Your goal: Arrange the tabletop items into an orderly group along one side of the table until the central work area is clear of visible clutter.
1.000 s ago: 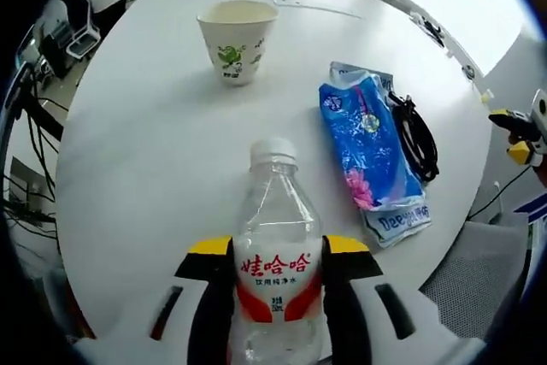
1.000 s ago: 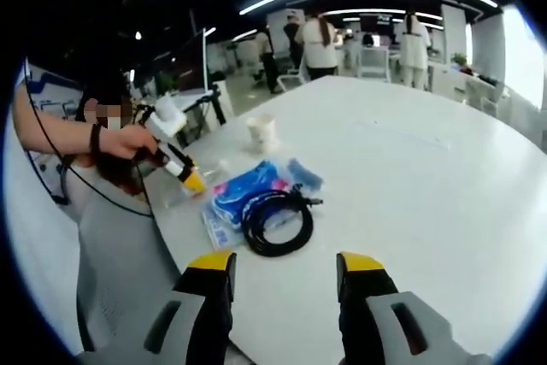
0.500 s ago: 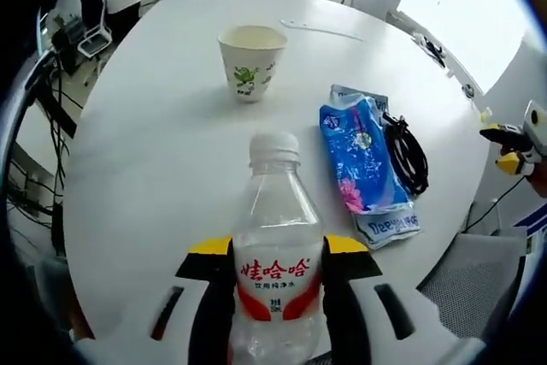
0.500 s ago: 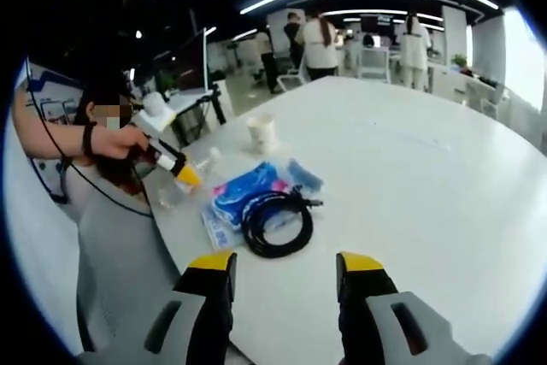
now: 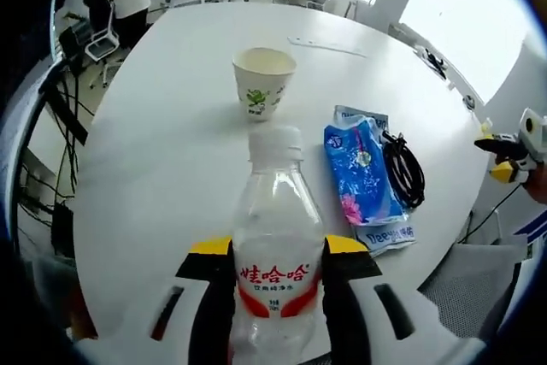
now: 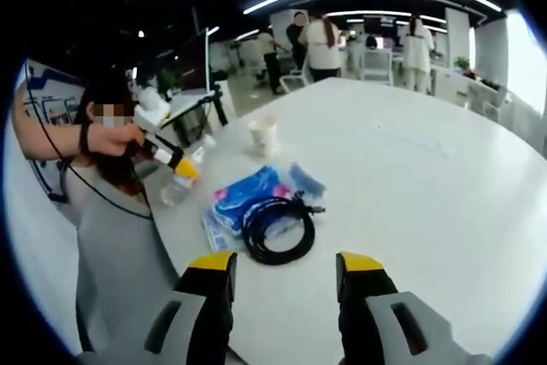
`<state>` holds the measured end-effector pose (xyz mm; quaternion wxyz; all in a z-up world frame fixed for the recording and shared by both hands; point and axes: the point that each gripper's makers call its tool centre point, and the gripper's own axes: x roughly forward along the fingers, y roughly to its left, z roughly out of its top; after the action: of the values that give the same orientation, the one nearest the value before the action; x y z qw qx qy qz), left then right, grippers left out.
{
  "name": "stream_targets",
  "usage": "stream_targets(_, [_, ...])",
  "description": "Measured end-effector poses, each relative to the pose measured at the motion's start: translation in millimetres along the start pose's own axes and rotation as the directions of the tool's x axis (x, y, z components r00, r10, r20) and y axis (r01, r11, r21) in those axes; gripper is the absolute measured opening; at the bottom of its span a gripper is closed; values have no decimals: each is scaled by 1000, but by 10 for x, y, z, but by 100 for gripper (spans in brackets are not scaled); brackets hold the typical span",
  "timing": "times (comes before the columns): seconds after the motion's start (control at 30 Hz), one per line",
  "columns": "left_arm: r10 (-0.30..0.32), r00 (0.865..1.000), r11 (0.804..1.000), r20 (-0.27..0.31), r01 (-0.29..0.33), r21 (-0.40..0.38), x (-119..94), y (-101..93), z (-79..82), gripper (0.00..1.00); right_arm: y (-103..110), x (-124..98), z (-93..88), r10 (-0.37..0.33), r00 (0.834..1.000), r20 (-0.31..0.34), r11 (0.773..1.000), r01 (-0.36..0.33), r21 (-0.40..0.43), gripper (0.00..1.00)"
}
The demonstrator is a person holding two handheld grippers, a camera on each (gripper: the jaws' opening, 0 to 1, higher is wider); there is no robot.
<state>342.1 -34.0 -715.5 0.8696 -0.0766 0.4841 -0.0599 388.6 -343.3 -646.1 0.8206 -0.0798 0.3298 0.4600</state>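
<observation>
My left gripper (image 5: 278, 250) is shut on a clear plastic water bottle (image 5: 275, 211) with a red label and white cap, held up over the near edge of the white round table (image 5: 162, 151). Beyond it stand a paper cup (image 5: 263, 81), a blue tissue pack (image 5: 363, 173) and a coiled black cable (image 5: 403, 170) beside the pack. In the right gripper view, my right gripper (image 6: 286, 284) is open over the table with nothing between its fingers, short of the cable (image 6: 278, 224), pack (image 6: 248, 198) and cup (image 6: 263, 134). The left gripper (image 6: 167, 160) holds the bottle (image 6: 184, 181) tilted at the left.
The right gripper (image 5: 513, 156) shows at the table's right edge in the left gripper view. A person's hand (image 6: 120, 138) grips the left tool. People and office chairs stand far behind the table. Wide bare tabletop (image 6: 410, 168) stretches to the right of the items.
The left gripper has risen and drawn back with the bottle, so cup, pack and cable look smaller and farther. The right gripper has stayed put and open.
</observation>
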Motion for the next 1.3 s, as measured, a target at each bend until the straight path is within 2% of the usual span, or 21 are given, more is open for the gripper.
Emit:
stream_targets(0.67, [79,993,997,89,-78,-7,-343,295,139,37,-105,-40,6,-16,1000,6,1000,16,4,47])
stream_targets(1.0, [103,987,995,123,-101,-17,-446,254,-3,37,-28,56,71,5,1000,11,1000,-5,-5,47])
stream_targets(1.1, [113,986,992,126,-119,43,-457,175,-44,37,-35,65,87,8,1000,14,1000,-8,-4,47])
stream_targets(1.3, [128,982,992,137,-127,-11,-494,165,-149,37,-51,112,138,15,1000,10,1000,-15,-11,46])
